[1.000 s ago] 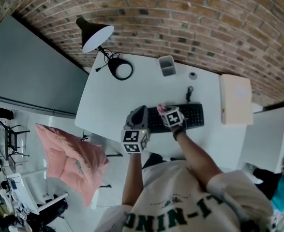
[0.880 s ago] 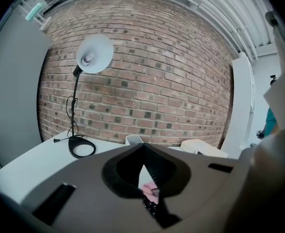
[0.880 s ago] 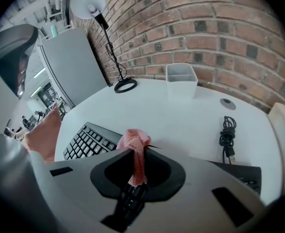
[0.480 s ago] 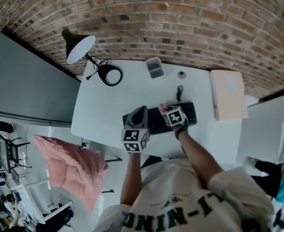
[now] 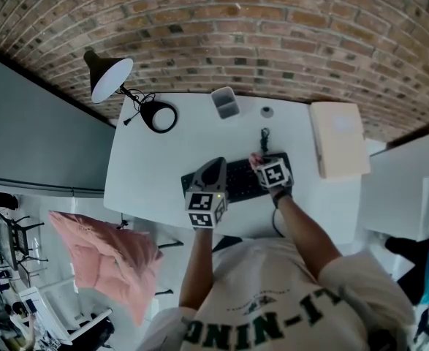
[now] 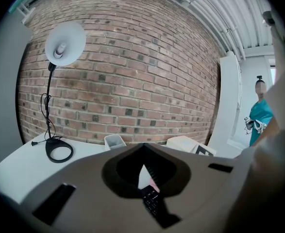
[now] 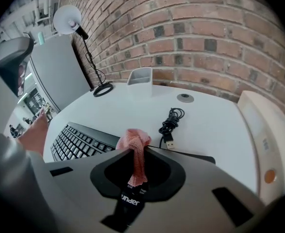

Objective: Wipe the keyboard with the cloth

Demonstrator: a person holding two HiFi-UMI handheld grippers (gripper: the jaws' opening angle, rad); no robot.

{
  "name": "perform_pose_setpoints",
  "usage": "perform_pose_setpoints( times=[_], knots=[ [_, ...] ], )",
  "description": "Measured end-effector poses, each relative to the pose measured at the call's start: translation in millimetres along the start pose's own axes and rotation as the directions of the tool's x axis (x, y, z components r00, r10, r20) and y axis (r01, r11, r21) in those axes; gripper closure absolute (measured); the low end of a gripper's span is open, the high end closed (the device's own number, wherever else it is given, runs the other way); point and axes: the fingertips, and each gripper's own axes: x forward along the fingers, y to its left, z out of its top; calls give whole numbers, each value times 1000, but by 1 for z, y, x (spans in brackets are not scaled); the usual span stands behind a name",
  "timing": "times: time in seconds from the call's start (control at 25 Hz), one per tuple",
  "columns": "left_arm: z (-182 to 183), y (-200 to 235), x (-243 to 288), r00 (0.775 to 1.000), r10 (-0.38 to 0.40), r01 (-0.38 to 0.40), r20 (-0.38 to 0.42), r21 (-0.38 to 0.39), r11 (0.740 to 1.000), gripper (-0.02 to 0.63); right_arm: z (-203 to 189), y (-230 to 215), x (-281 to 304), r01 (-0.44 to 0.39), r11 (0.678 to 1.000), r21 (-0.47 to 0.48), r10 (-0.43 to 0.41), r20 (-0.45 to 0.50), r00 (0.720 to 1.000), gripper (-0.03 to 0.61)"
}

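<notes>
The right gripper [image 5: 261, 161] has slid rightward along the keyboard [image 5: 237, 183] since a second ago and is now over its right end. The left gripper [image 5: 215, 164] hangs over the left end, as it did before

A brick wall [image 5: 272, 42] runs behind the white table [image 5: 152, 174]. A flat cream box [image 5: 338, 139] lies along the table's right edge. The black keyboard lies near the front edge. A black desk lamp [image 5: 110, 75] stands at the back left corner, its ring base [image 5: 159, 115] on the tabletop. A grey cup [image 5: 226, 102] stands at the back middle. A coiled black cable [image 7: 171, 120] with a USB plug lies just behind the keyboard, between it and a small round disc [image 7: 184, 98]

The right gripper's jaws are clamped on the pink cloth [image 7: 137, 142]. The cloth bunches out past the jaw tips at the keyboard's rear right part, but I cannot tell whether it touches the keys. The left gripper's jaws stand a narrow slit apart with nothing in them, and keys show through the gap
</notes>
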Motion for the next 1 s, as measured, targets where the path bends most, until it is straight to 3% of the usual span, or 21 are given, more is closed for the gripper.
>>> perform_pose_setpoints(
  times=[0.16,0.44,0.52,0.6,0.64,0.72,0.76,0.88,0.92,1.0],
  knots=[
    [3,1,3,1000,-2,2,17,4,1000,620,-5,-22,-6,26,999,29,-26,5,1000,545],
    [1,0,5,1000,-11,11,13,1,1000,620,-12,-82,-25,141,989,55,-142,20,990,545],
    [-1,0,7,1000,-16,16,14,-1,1000,620,-27,-96,-30,166,983,84,-163,-45,986,545],
    [-2,0,7,1000,-18,18,15,-2,1000,620,-59,-114,-42,248,961,124,-221,-197,955,545],
    [-2,0,7,1000,-19,19,16,-2,1000,620,-59,-119,-43,255,959,126,-228,-192,954,545],
    [-1,0,7,1000,-18,18,17,-4,1000,620,-31,-114,-33,188,976,110,-183,-51,982,545],
    [-1,0,7,1000,-17,18,19,-6,1000,620,-32,-112,-34,180,977,117,-175,-55,983,545],
    [0,4,3,1000,-9,9,28,-10,1000,620,-75,-112,-48,270,949,165,-216,-285,934,545],
    [0,6,0,1000,-3,3,30,-12,1000,620,-76,-113,-46,283,947,152,-231,-291,929,545],
    [-1,15,-7,999,17,-16,36,-20,1000,620,-42,-107,-34,238,968,84,-224,-143,964,545]
  ],
)
